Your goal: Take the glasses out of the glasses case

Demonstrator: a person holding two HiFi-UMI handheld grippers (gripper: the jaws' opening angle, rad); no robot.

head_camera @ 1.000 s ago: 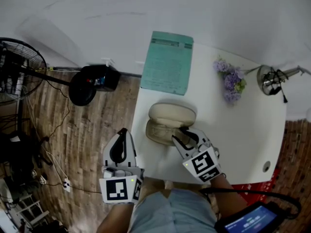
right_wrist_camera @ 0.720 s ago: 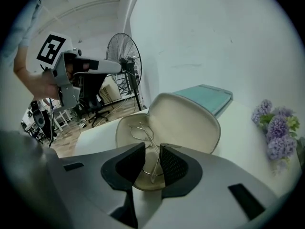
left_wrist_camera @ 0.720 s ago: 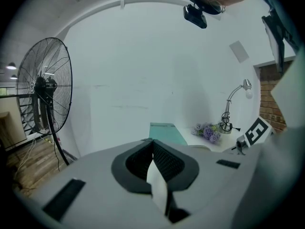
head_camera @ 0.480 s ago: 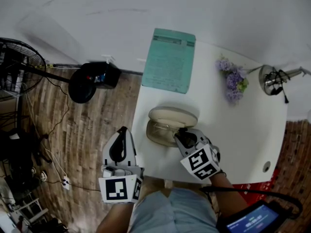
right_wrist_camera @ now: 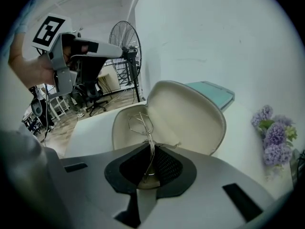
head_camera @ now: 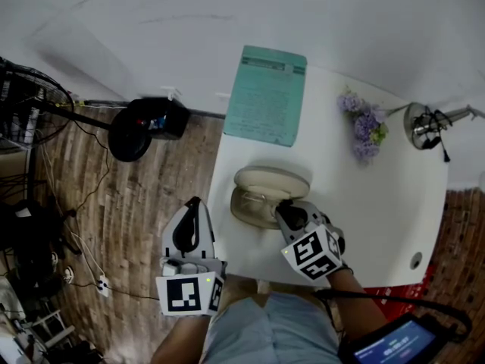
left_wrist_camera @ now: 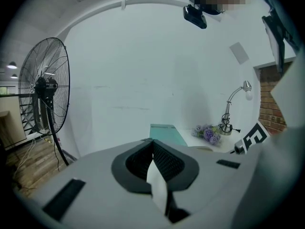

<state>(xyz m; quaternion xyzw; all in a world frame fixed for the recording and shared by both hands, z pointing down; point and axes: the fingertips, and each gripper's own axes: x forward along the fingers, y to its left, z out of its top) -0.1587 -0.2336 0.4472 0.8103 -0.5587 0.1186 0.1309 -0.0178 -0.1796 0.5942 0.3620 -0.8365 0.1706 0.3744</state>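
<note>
Right tool [right_wrist_camera: 150, 156] is closing its jaws on the wire glasses [right_wrist_camera: 140, 123] lying in the open case [right_wrist_camera: 190, 113]; lifting them out remains. Left tool [left_wrist_camera: 152, 154] sits closed, empty, at left

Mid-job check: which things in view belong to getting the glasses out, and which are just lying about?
Job: glasses; glasses case; right tongs, closing with the glasses between them.
Lying about: green paper pad; purple flowers; desk lamp; floor fan.
</note>
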